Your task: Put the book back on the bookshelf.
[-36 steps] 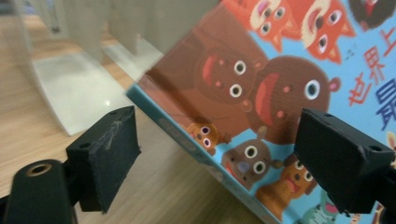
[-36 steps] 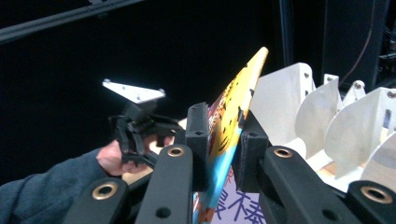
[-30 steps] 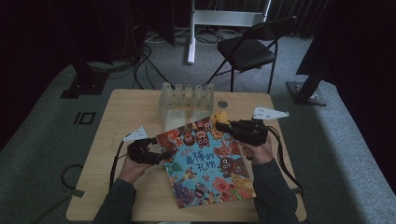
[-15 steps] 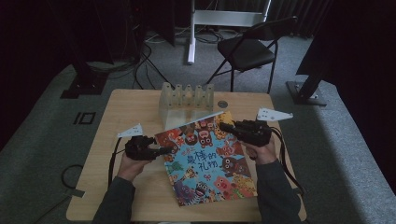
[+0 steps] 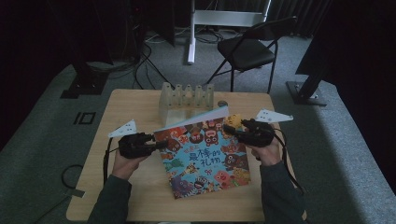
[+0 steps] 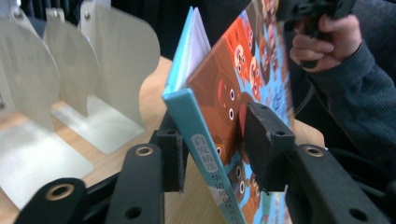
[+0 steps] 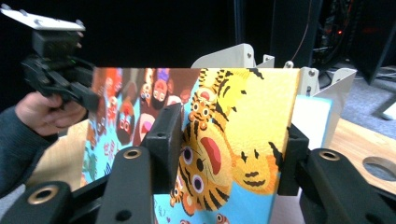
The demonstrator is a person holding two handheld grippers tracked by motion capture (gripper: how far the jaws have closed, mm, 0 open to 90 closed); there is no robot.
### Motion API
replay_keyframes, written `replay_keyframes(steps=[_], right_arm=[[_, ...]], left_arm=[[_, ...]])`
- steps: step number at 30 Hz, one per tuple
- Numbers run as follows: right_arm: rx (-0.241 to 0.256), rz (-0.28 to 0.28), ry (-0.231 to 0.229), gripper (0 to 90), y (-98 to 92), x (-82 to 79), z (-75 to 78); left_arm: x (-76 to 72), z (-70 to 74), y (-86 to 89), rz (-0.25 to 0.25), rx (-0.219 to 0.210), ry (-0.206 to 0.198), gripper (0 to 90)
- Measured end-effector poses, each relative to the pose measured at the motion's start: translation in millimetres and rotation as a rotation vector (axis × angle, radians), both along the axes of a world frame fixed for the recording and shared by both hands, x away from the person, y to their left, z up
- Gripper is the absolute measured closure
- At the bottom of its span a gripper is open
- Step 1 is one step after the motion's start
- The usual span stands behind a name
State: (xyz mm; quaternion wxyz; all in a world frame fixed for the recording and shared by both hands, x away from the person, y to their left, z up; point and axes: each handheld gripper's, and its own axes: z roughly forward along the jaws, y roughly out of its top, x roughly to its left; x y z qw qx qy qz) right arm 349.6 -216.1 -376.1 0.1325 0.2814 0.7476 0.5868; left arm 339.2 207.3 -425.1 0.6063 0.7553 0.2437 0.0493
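A picture book (image 5: 201,156) with a bright cartoon-animal cover is tilted, its near edge on the wooden table (image 5: 126,105) and its far edge lifted. My left gripper (image 5: 161,143) is shut on the book's far left corner; in the left gripper view the pads (image 6: 264,140) clamp the spine corner of the book (image 6: 224,84) at the gripper (image 6: 215,144). My right gripper (image 5: 229,129) is shut on the far right corner. In the right gripper view the tiger-patterned cover (image 7: 243,116) sits between the jaws of the gripper (image 7: 229,144).
A white metal book rack (image 5: 187,98) with several upright dividers stands just behind the book, with one divider (image 6: 116,60) close by. A round hole (image 7: 380,168) is in the tabletop at the back right. A black folding chair (image 5: 247,49) stands beyond the table.
The book's far edge has risen off the table, showing its white pages. Both grippers have lifted slightly with it and kept their hold.
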Motion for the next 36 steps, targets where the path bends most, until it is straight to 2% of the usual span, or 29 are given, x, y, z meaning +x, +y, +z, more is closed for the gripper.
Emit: replay_keyframes(steps=[1,3,4,6,7,10,13,14,17,19,20,21,24,27,36], right_arm=[[0.0,0.0,0.0,52.7,0.0,0.0,0.0],[-0.007,-0.005,-0.013,51.6,0.2,-2.1,0.2],[-0.006,-0.005,-0.016,51.6,0.0,-2.7,0.0],[-0.004,-0.003,-0.02,51.6,-0.3,-3.1,-0.2],[-0.004,-0.003,-0.02,51.6,-0.3,-3.1,-0.2],[-0.011,0.008,-0.038,52.0,0.5,-5.3,-2.3],[-0.02,0.016,-0.044,51.8,1.7,-6.2,-3.9],[-0.032,0.022,-0.064,51.7,2.9,-7.7,-4.8],[-0.045,0.018,-0.075,50.1,2.4,-9.0,-5.0],[-0.056,0.01,-0.087,49.7,-1.4,-12.3,-5.0],[-0.056,0.01,-0.087,49.7,-1.4,-12.3,-5.0],[-0.053,0.005,-0.093,49.6,-5.0,-14.5,-4.4],[-0.054,-0.001,-0.094,48.0,-10.3,-16.3,-3.9],[-0.058,-0.01,-0.092,46.6,-14.1,-16.2,-5.3],[-0.062,-0.035,-0.066,45.7,-24.1,-16.0,-16.2]], left_arm=[[0.0,0.0,0.0,0.0,0.0,0.0,62.9],[-4.3,7.7,0.4,0.01,0.015,-0.032,64.6],[-8.8,15.2,0.8,0.015,0.021,-0.061,65.7],[-8.8,15.2,0.8,0.015,0.021,-0.061,67.0],[-13.3,23.9,1.5,0.025,0.021,-0.099,67.0],[-16.5,31.3,3.2,0.043,0.028,-0.13,71.8],[-19.0,33.4,4.3,0.055,0.047,-0.158,72.0],[-19.5,32.7,4.8,0.054,0.044,-0.161,71.7],[-22.5,29.8,4.5,0.037,0.026,-0.182,71.6],[-25.2,27.7,2.8,0.024,0.014,-0.191,67.5],[-25.8,26.6,2.1,0.02,0.009,-0.19,67.5],[-26.2,23.9,1.0,0.015,0.013,-0.184,61.0],[-26.0,21.0,0.3,-0.003,0.0,-0.177,56.7],[-26.5,17.7,-2.1,0.005,0.015,-0.179,56.4],[-28.8,8.4,-9.0,0.001,0.02,-0.175,52.8]])
